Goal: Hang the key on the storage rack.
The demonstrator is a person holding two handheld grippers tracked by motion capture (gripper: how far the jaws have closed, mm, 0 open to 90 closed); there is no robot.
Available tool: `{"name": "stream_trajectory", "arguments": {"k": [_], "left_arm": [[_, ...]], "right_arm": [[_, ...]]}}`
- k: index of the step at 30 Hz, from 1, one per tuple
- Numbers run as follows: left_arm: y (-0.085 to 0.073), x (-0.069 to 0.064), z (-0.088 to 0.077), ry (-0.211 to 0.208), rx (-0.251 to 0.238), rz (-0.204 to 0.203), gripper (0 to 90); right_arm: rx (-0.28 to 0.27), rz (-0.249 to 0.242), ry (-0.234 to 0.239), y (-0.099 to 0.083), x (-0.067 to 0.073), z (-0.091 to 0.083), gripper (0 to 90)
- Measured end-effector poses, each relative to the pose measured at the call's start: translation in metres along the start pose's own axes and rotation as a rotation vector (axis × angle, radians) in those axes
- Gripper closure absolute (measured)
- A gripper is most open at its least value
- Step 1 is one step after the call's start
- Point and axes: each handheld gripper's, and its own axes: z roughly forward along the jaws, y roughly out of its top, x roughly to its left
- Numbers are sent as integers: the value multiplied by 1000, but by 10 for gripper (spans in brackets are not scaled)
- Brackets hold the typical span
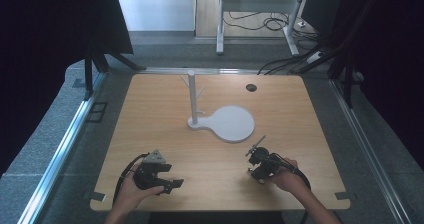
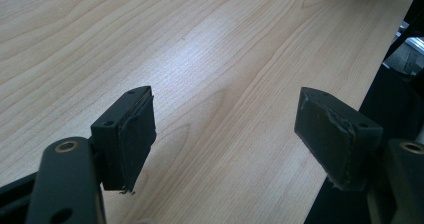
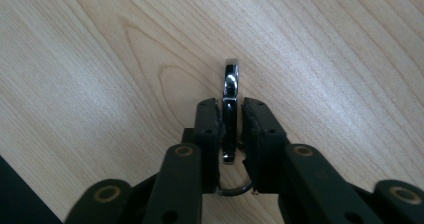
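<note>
1. High view: we see both grippers low over the near edge of the wooden worktop (image 1: 165, 114), the left gripper (image 1: 167, 183) at near left, the right gripper (image 1: 256, 160) at near right.
2. Left gripper view: we find its fingers (image 2: 131, 134) spread wide, grasping nothing.
3. Right gripper view: we see the fingers (image 3: 207, 129) clenched on a shiny metal clip (image 3: 230, 91) with a wire ring.
4. Farther back, a white stand (image 1: 191, 96) rises from a round white base (image 1: 232, 124).

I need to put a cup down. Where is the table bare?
Bare: the table's left side, between its left edge and the stand, and the right side beyond the stand's round base. Crowded: the near edge, around both grippers, left and right.
</note>
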Motion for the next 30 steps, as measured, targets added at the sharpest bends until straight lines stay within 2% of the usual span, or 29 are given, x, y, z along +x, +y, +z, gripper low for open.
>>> {"name": "stream_trajectory", "arguments": {"k": [3, 12, 21, 30], "left_arm": [[0, 0, 0, 0, 2, 1, 247], [0, 0, 0, 0, 1, -1, 247], [0, 1, -2, 0, 0, -1, 247], [0, 1, -1, 0, 2, -2, 247]], "right_arm": [[3, -4, 3, -1, 0, 0, 842], [29, -36, -13, 0, 1, -3, 847], [-17, -44, -28, 9, 0, -22, 847], [-87, -37, -43, 23, -6, -41, 847]]}}
